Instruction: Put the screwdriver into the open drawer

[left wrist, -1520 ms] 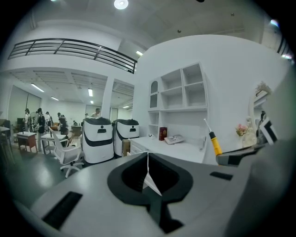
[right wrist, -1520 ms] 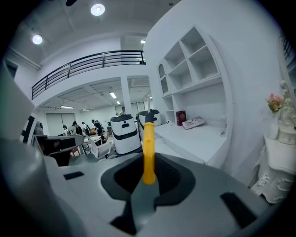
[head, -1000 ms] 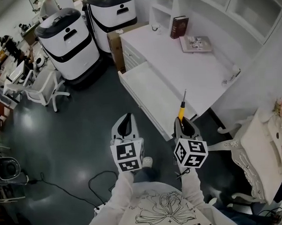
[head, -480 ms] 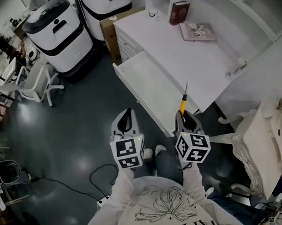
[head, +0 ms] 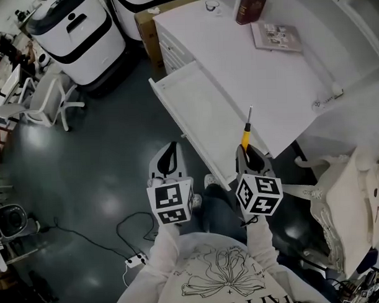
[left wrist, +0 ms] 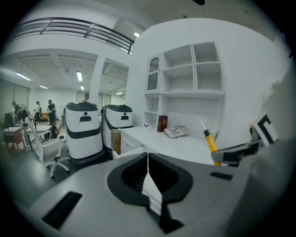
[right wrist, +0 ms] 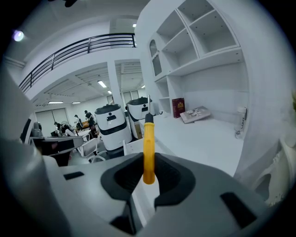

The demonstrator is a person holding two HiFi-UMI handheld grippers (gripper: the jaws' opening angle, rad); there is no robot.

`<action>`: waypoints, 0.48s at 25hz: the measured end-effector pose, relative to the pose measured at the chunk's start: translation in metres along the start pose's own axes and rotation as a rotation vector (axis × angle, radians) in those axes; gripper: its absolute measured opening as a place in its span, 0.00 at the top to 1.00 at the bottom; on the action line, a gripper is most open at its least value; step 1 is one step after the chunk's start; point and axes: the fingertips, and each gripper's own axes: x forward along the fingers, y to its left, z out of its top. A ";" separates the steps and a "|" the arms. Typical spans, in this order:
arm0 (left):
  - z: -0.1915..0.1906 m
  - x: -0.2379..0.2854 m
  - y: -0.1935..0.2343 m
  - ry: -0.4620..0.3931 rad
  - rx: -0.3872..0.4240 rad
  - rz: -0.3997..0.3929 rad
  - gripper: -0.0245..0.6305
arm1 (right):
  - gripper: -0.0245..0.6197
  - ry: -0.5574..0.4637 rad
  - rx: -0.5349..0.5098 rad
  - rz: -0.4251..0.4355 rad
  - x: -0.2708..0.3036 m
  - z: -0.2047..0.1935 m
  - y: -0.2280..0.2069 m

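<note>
The person has stepped closer: the white desk (head: 236, 59) and its open drawer (head: 203, 113) now lie just ahead of both grippers. The left gripper (head: 170, 156) is pressed together, empty. The right gripper (head: 247, 154) pinches the yellow-handled screwdriver (head: 245, 136), its tip pointing ahead.

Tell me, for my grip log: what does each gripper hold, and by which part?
Right gripper: the screwdriver, by its yellow handle's end. Left gripper: nothing, jaws shut.

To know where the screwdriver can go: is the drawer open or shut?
Open: the drawer sticks out from the desk, its white inside showing.
</note>
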 end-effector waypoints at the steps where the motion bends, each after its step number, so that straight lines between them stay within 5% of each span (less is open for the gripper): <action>1: -0.001 0.005 -0.001 0.007 -0.004 0.005 0.95 | 0.85 0.010 -0.004 0.009 0.005 0.000 -0.002; 12: -0.016 0.062 -0.009 0.080 -0.029 0.034 0.95 | 0.85 0.124 -0.030 0.070 0.065 -0.011 -0.027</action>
